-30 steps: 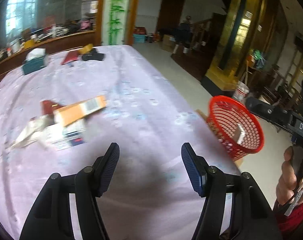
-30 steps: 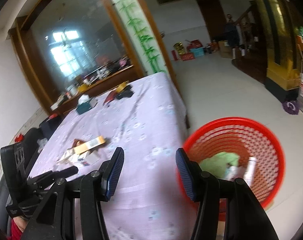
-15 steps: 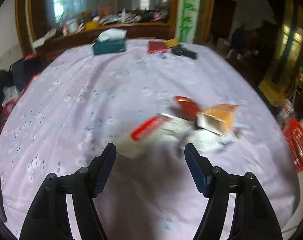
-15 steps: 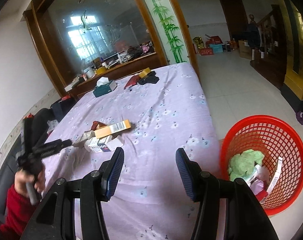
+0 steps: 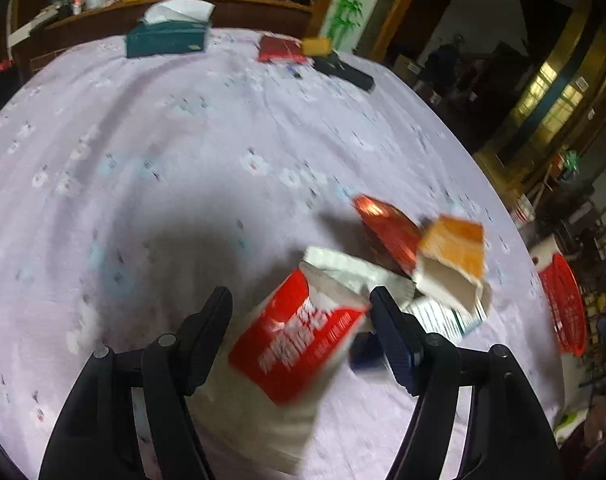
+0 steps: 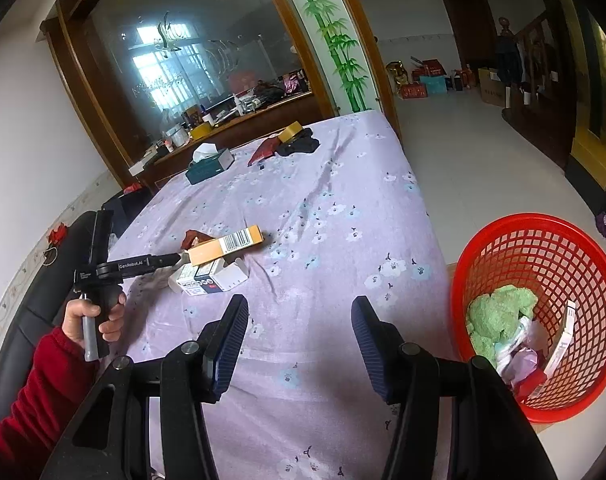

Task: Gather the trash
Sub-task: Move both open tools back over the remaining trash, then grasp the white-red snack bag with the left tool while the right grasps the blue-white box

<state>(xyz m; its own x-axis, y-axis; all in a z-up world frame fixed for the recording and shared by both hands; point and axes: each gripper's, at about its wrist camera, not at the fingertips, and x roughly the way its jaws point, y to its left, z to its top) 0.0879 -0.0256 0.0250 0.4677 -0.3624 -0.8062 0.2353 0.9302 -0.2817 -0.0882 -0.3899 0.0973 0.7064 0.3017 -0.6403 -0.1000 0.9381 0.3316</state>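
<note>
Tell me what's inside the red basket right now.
The red basket holds a green fuzzy cloth, crumpled white and pink wrappers and a white carton against its wall. Anything beneath them is covered.

"GenRobot.AI" stands on the left gripper [image 6: 175,258] (red packet's print blurred).

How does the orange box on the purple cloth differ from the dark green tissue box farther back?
The orange box is long, slim and lies on a heap of other packaging; the tissue box is blockier and sits alone near the table's far end. The orange box bears a barcode label and one end gapes open in the left wrist view; the tissue box has white tissue sticking out on top. Both rest on the purple tablecloth.
</note>
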